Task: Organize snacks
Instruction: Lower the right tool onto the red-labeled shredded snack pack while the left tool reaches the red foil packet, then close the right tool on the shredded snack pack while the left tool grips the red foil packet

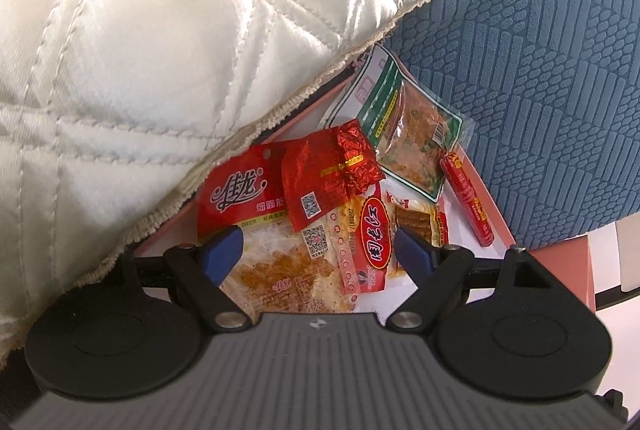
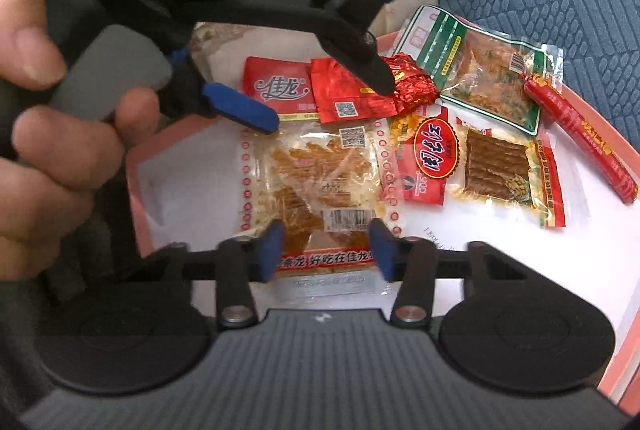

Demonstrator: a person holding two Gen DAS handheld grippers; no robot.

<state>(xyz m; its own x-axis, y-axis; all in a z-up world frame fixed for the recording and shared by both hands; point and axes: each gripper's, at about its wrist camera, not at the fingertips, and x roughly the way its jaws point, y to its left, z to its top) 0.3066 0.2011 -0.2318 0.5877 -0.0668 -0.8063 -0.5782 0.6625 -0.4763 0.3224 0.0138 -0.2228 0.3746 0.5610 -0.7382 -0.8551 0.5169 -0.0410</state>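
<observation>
A pink-rimmed white tray (image 2: 592, 258) holds several snack packets. A large clear packet with a red top (image 2: 316, 170) lies in the middle; it also shows in the left wrist view (image 1: 280, 270). A crinkled red foil packet (image 2: 360, 94) lies on it, also seen in the left wrist view (image 1: 328, 170). A green-edged packet (image 2: 480, 66), a red sausage stick (image 2: 580, 134) and two small red packets (image 2: 428, 158) lie to the right. My left gripper (image 1: 320, 250) is open above the large packet; it also shows in the right wrist view (image 2: 328, 102). My right gripper (image 2: 324, 250) is open over that packet's lower edge.
A cream quilted cushion (image 1: 160, 50) overhangs the tray's left side. A blue textured cushion (image 1: 540, 70) borders the tray on the right. A person's hand (image 2: 52, 150) holds the left gripper's handle at the left of the right wrist view.
</observation>
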